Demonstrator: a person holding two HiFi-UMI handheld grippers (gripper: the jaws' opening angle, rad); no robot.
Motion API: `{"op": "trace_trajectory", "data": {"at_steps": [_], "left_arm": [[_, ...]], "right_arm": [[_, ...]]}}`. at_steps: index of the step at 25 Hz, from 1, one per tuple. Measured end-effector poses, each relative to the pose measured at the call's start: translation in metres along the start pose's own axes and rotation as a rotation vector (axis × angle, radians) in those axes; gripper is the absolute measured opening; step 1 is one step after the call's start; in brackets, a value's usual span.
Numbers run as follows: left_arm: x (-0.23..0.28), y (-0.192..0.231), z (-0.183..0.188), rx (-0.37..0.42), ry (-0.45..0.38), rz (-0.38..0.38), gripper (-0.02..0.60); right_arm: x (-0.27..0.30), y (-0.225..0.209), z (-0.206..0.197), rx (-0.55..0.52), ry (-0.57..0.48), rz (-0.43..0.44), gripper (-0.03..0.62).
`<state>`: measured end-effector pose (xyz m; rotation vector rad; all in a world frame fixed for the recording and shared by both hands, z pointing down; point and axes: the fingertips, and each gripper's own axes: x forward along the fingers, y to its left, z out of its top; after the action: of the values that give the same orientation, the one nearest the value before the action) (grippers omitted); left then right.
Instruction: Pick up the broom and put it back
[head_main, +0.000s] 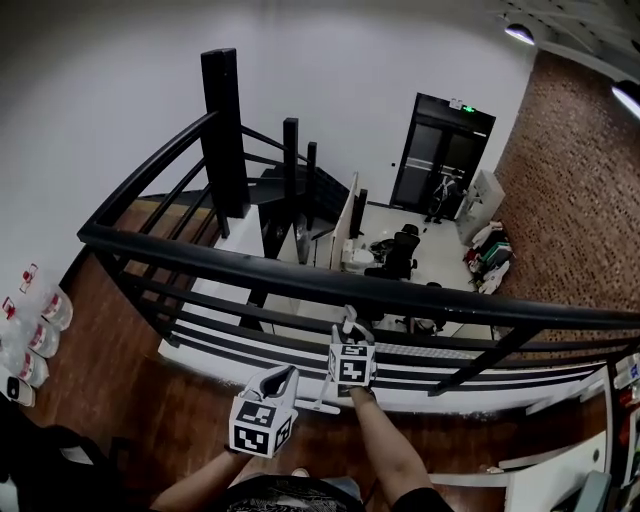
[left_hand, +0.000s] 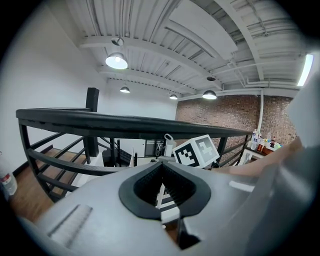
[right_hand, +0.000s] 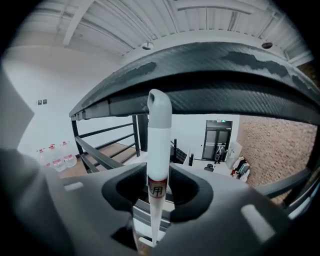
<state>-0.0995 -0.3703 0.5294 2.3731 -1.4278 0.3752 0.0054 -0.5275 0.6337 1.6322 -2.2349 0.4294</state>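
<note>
The right gripper (right_hand: 158, 182) has its fingers closed on the broom handle (right_hand: 159, 135), which stands upright, its rounded top close under the black handrail (right_hand: 225, 85). The left gripper (left_hand: 162, 167), fingers closed on nothing, hangs just beside it

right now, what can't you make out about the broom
- Broom head: in no view. In the right gripper view the handle runs down out of sight behind the right claw.
- Lower handle, head view: covered by the right claw and forearm.
- Put-back spot: not shown.
</note>
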Motion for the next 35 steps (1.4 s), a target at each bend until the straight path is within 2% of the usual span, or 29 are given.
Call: {"op": "trace_trajectory", "data": {"at_steps": [1, 2, 12, 23, 29, 35], "left_arm": [[-0.001, 0.002, -0.001, -0.002, -0.001, 0.004, 0.005], [-0.002, 0.003, -0.002, -0.005, -0.002, 0.009, 0.005], [-0.005, -0.002, -0.005, -0.026, -0.008, 0.005, 0.005], [-0.010, -0.033, -0.007, -0.029, -0.038, -0.022, 0.005], [-0.015, -0.043, 0.000, -0.042, -0.076, -0.018, 0.005], [-0.024, -0.048, 0.016, -0.034, -0.127, -0.005, 0.005]], "right_arm": [[0.000, -0.001, 0.000, -0.006, 0.002, -0.007, 0.100], [0.000, -0.001, 0.000, -0.011, 0.002, -0.009, 0.092], [-0.025, 0.014, -0.006, -0.028, -0.026, 0.041, 0.089], [-0.085, 0.029, -0.021, -0.039, -0.052, 0.071, 0.087], [-0.121, 0.033, -0.002, -0.043, -0.120, 0.085, 0.087], [-0.166, 0.037, 0.037, -0.041, -0.208, 0.103, 0.087]]}}
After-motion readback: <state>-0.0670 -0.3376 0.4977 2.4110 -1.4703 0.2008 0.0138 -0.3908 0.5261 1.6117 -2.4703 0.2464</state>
